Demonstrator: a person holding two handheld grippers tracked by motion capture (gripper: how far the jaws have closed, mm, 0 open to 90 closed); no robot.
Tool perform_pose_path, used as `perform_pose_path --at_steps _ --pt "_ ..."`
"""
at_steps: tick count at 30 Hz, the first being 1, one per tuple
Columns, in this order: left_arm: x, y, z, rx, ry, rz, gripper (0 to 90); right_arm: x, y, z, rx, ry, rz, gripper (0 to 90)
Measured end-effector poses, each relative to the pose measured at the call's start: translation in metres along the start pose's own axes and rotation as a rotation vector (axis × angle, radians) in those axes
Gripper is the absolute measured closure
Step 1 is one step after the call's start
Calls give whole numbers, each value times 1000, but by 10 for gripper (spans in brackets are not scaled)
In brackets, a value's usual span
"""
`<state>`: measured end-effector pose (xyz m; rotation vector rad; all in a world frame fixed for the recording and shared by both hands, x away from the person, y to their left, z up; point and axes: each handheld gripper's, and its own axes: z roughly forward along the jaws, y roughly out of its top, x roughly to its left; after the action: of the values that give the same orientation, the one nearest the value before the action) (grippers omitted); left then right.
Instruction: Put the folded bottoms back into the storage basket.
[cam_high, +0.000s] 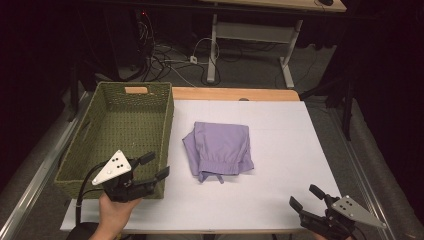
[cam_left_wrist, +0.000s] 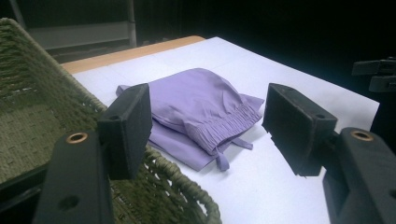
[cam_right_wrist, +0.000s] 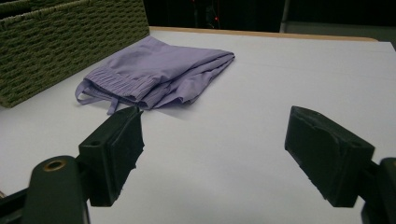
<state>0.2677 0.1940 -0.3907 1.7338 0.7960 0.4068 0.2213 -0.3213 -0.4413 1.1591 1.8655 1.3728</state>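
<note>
**Both grippers empty, folded shorts waiting mid-table**

From my seat, the folded purple shorts (cam_high: 218, 147) lie near the middle of the white table cover (cam_high: 280, 150), just to the right of the green woven basket (cam_high: 120, 95) and not touching it. The waistband with its drawstring faces my side of the table.

My left gripper (cam_high: 154, 166) hovers over the near right corner of the basket, jaws spread wide with nothing between them — through the left gripper view I look past the fingers (cam_left_wrist: 128, 128) straight at the shorts (cam_left_wrist: 201, 112), with the basket rim (cam_left_wrist: 187, 186) underneath.

My right gripper (cam_high: 306, 197) sits low at the near right edge of the table, well apart from the shorts. Its jaws stand wide too and hold nothing — in the right gripper view the shorts (cam_right_wrist: 154, 70) lie ahead, beside the basket wall (cam_right_wrist: 70, 42).
</note>
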Motion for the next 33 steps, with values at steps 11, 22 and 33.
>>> perform_pose_path --at_steps 11,22,33 --pt "-1 9 15 2 -31 -9 300 -1 0 0 1 -3 7 201" --pt "-6 17 24 5 -42 -4 275 -1 0 0 4 3 4 202" --pt "-14 28 37 25 -23 31 275 -2 2 7 6 24 -1 201"
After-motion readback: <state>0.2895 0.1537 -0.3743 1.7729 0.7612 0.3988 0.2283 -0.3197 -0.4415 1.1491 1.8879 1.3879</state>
